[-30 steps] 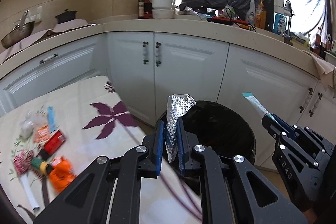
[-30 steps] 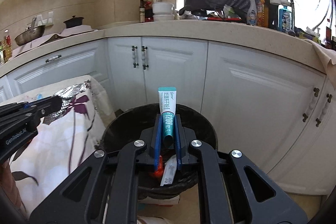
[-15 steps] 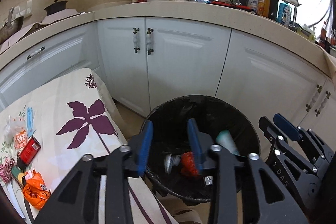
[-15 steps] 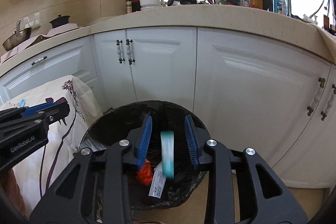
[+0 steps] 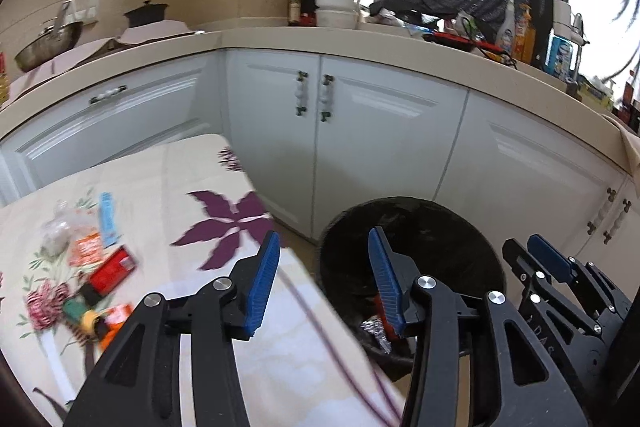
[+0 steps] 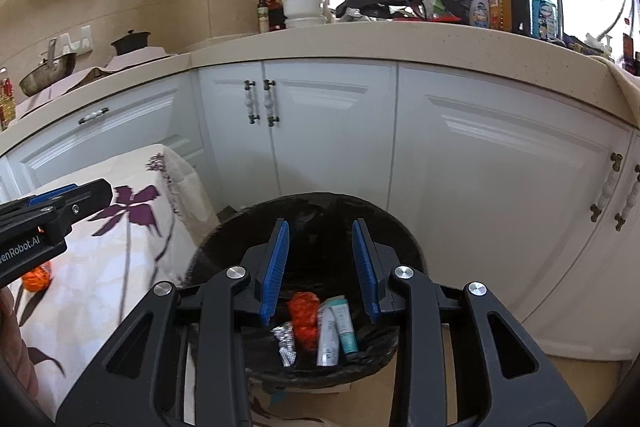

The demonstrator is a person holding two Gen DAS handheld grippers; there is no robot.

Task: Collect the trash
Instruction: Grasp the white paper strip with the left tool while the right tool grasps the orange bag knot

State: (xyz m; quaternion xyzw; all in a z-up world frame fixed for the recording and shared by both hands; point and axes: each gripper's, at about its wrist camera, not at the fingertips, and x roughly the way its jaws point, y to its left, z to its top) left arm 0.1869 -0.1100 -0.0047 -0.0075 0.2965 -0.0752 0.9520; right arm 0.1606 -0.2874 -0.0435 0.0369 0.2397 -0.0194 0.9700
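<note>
Right tool [image 6: 320,267] empty, jaws apart, over bin [image 6: 224,239]

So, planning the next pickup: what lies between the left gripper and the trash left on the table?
In the left wrist view, only bare flowered tablecloth separates the open, empty left gripper from the wrappers.

A surface [image 5: 168,187] covered in a cream cloth with purple flower prints fills the lower left of the left wrist view. Litter is clustered near its left edge: a blue packet [image 5: 107,217], a clear crumpled wrapper [image 5: 60,227], an orange sachet [image 5: 85,247], a red box [image 5: 112,271], red-and-white twine [image 5: 46,301] and an orange wrapper [image 5: 116,319].
</note>
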